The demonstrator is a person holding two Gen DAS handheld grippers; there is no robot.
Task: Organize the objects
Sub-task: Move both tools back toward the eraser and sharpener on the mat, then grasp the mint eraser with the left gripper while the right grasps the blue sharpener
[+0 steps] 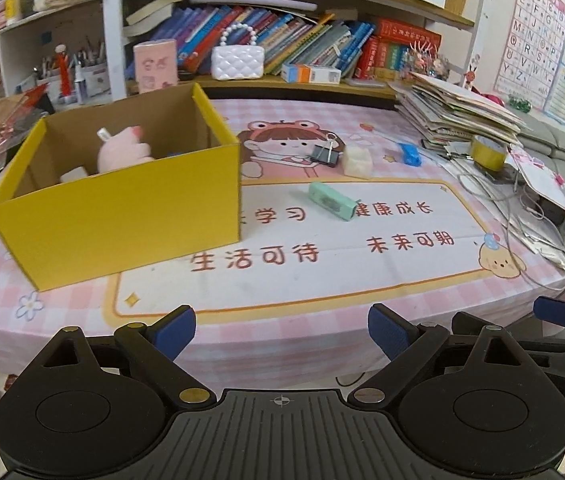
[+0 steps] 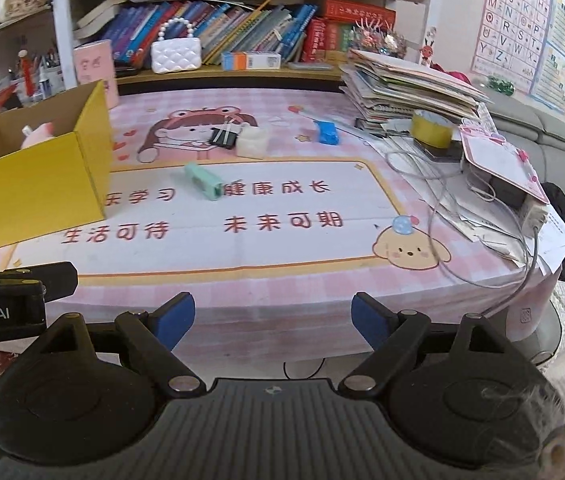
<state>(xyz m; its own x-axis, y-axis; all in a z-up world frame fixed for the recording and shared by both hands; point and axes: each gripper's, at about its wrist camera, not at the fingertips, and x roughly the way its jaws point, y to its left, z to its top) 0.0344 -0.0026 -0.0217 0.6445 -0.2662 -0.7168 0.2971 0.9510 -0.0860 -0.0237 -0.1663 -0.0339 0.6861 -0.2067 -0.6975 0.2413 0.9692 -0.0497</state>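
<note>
A yellow box (image 1: 122, 208), open-topped, holds a pink plush toy (image 1: 122, 152).

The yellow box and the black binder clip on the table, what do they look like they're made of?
Yellow box: likely corrugated cardboard, with a matte yellow outside, plain brown inside and thin folded walls. Black binder clip: apparently painted sheet metal with a slight sheen and silvery wire handles, though it is too small to be sure.

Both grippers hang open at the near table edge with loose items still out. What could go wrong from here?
1. The binder clip touches the pale cube; grabbing one may knock the other.
2. The blue item lies near loose cables, which a reaching right gripper could snag.
3. The yellow box is light cardboard; the left gripper could shove it.
</note>
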